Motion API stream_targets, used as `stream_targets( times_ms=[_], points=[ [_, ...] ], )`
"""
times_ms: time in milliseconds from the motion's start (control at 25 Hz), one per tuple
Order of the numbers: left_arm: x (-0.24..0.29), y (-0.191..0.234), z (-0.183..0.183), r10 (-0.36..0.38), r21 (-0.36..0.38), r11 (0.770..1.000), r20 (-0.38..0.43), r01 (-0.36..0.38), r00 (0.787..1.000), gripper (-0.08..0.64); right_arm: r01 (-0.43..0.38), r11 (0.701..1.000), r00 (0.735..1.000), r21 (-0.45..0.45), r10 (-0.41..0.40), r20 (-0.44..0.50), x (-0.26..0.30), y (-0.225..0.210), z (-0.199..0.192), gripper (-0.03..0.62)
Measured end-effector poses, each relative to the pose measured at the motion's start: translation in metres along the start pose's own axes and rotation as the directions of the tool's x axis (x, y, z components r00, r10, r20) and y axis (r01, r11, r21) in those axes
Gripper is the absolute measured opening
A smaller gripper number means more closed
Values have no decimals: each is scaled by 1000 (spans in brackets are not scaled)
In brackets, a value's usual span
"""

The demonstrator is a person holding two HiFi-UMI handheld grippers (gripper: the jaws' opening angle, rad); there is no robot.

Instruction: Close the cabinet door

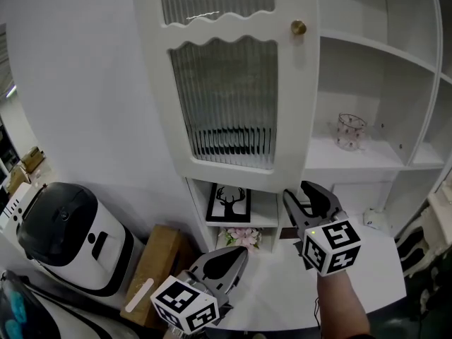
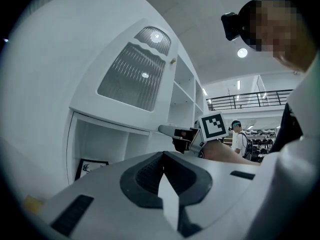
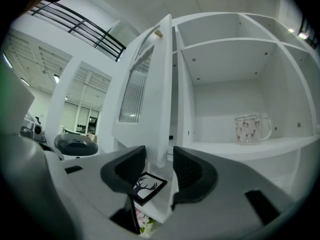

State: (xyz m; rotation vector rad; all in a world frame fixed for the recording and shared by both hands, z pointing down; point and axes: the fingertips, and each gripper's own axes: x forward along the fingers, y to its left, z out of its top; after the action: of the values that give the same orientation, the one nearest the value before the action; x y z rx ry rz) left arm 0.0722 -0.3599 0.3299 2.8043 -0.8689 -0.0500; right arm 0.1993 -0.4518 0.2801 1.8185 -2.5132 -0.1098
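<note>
Up top, the cabinet shelf (image 1: 385, 155) is carrying one glass mug (image 1: 350, 131). Down in the lower cubby (image 1: 265, 219) a framed deer picture (image 1: 229, 203) is sitting, with pink flowers (image 1: 242, 237) lying just below.

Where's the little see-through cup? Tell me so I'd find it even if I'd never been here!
Look at the big white cabinet with its ribbed-glass door swung open. On the shelf right of that door stands the glass mug, all alone. It is see-through with small prints and a handle, unlike the framed deer picture and pink flowers lower down.
</note>
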Motion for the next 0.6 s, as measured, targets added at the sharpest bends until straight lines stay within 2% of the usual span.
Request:
stream_targets(
  times_ms=[600],
  points=[
    [22,16,-2,12,-12,1000,-16,-12,1000,6,38,999,999,-31,-38,-1,29,-23,-2,176]
  ],
)
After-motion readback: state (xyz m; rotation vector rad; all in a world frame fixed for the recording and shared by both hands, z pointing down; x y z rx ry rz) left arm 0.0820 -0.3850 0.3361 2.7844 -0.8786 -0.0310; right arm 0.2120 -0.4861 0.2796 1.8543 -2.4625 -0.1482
